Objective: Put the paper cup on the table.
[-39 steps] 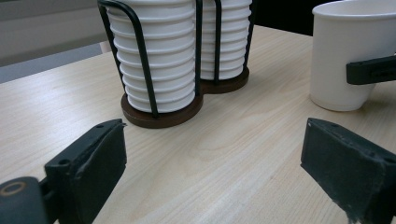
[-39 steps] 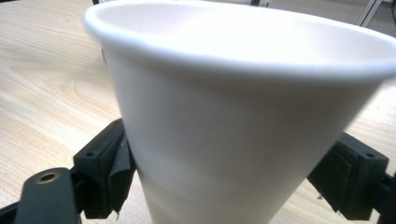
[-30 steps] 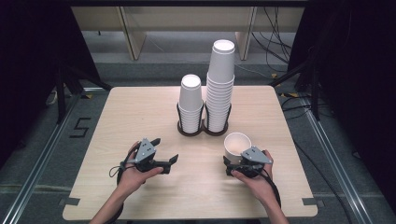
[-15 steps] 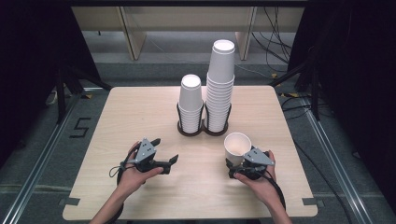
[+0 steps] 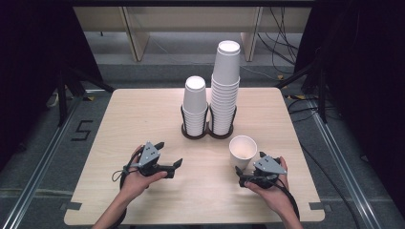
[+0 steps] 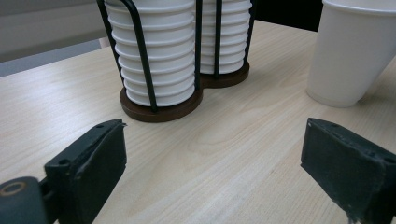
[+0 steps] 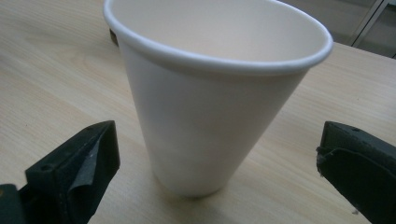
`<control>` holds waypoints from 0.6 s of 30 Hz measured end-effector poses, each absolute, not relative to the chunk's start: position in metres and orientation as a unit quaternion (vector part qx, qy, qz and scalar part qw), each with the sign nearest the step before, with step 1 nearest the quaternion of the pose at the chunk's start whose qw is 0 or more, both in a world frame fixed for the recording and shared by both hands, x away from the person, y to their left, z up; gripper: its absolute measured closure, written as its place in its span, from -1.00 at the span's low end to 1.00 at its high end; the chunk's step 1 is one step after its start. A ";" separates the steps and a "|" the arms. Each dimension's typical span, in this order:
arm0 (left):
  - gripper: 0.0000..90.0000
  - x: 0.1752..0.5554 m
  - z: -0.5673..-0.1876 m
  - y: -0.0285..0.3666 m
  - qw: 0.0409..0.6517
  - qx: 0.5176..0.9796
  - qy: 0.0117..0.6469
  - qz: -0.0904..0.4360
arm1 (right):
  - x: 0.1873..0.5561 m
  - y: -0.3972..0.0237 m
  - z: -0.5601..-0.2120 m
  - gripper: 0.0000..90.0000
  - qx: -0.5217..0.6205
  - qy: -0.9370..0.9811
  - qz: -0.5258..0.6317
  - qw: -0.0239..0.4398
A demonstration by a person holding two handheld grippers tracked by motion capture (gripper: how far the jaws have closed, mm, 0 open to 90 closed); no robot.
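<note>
A single white paper cup (image 5: 242,151) stands upright on the wooden table (image 5: 143,114), right of centre. My right gripper (image 5: 243,175) is just in front of it and open. In the right gripper view the cup (image 7: 210,116) stands between and slightly ahead of the wide-apart jaws, touching neither. My left gripper (image 5: 169,153) rests at the front left, open and with nothing between its jaws, pointing toward the cup holder. Its own view looks across bare wood between the open jaws of the left gripper (image 6: 215,154) at the stacks and the lone cup (image 6: 350,51).
A black wire holder (image 5: 207,133) on two brown round bases stands mid-table. It carries a shorter stack of white cups (image 5: 196,107) on the left and a taller stack (image 5: 225,86) on the right. In the left gripper view the shorter stack (image 6: 154,51) is the nearer.
My right gripper has eased back a little to the right, away from the cup, which stays standing on the table. The left hand has not moved.
</note>
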State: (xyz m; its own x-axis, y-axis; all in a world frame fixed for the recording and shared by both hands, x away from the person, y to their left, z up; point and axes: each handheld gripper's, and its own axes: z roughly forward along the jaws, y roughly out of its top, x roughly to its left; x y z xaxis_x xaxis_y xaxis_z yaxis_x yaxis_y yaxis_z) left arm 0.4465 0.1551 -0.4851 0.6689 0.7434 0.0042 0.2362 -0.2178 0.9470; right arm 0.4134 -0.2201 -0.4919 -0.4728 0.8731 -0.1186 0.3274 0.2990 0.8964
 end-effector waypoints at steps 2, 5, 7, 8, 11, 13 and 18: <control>-0.86 0.447 -0.485 0.155 0.531 0.743 0.330 0.239 | 0.411 -0.223 -0.492 -0.99 0.403 0.741 0.430 0.320; -0.86 0.446 -0.485 0.155 0.531 0.743 0.330 0.239 | 0.408 -0.226 -0.493 -0.99 0.408 0.739 0.435 0.314; -0.86 0.446 -0.485 0.155 0.531 0.743 0.330 0.239 | 0.407 -0.230 -0.493 -0.99 0.401 0.741 0.429 0.325; -0.86 0.446 -0.485 0.155 0.530 0.744 0.330 0.239 | 0.405 -0.230 -0.493 -0.99 0.409 0.742 0.430 0.313; -0.86 0.447 -0.486 0.155 0.534 0.742 0.328 0.238 | 0.403 -0.236 -0.492 -0.99 0.405 0.738 0.431 0.325; -0.86 0.446 -0.486 0.156 0.528 0.745 0.332 0.239 | 0.400 -0.239 -0.491 -0.99 0.410 0.736 0.431 0.323; -0.86 0.446 -0.487 0.156 0.528 0.745 0.332 0.238 | 0.396 -0.247 -0.489 -0.99 0.416 0.733 0.430 0.324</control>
State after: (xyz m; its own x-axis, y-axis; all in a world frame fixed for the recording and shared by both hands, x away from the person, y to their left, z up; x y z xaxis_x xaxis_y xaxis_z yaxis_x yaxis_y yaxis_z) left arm 0.4460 0.1558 -0.4866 0.6658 0.7461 0.0044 0.2429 -0.2224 0.9442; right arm 0.3960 -0.2468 -0.4893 -0.4443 0.8881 -0.1176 0.3300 0.2843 0.9001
